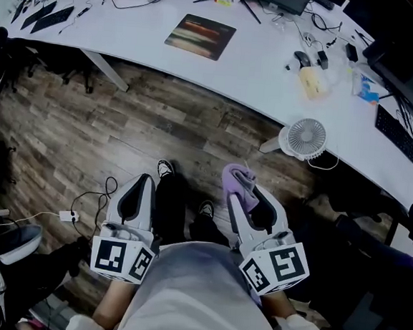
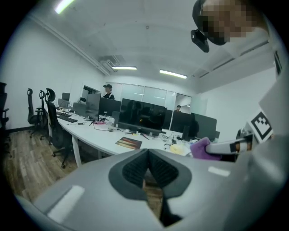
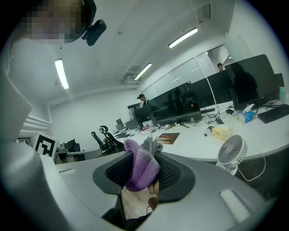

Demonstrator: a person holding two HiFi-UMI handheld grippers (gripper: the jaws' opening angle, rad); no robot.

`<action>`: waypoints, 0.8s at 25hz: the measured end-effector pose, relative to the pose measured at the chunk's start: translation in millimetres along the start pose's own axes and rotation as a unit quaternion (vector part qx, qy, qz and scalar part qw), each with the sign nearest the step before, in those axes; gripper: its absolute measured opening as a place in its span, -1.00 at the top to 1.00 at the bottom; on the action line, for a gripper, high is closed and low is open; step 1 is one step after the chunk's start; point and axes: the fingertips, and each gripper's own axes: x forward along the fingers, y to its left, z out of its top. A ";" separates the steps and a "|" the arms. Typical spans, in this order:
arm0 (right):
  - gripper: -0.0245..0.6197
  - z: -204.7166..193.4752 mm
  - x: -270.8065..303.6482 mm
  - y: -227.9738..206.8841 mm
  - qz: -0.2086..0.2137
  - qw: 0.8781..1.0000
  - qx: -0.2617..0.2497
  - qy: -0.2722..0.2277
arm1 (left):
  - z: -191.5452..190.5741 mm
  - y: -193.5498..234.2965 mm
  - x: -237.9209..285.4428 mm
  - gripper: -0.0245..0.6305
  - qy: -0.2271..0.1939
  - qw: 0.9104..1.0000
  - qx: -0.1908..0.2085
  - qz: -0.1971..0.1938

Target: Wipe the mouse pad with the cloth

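Note:
A dark, striped mouse pad (image 1: 200,36) lies flat on the long white desk (image 1: 236,70), far ahead of both grippers; it also shows small in the left gripper view (image 2: 129,143) and the right gripper view (image 3: 169,138). My right gripper (image 1: 240,179) is shut on a purple and grey cloth (image 3: 142,164), which bunches out past the jaw tips (image 1: 238,178). My left gripper (image 1: 146,182) is shut with nothing in it (image 2: 147,152). Both grippers hang low over the wooden floor, close to the person's body.
A small white desk fan (image 1: 306,138) stands at the desk's near edge on the right. A yellowish box (image 1: 311,82), a mouse (image 1: 302,59), keyboards and cables lie on the desk. Office chairs (image 2: 52,122) stand at the left. A power strip and cable (image 1: 69,215) lie on the floor.

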 end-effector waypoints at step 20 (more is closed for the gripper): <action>0.45 73.1 200.2 69.5 -0.029 0.999 0.018 0.008 | 107.9 174.0 105.0 0.93 -0.027 0.997 -0.024 -0.064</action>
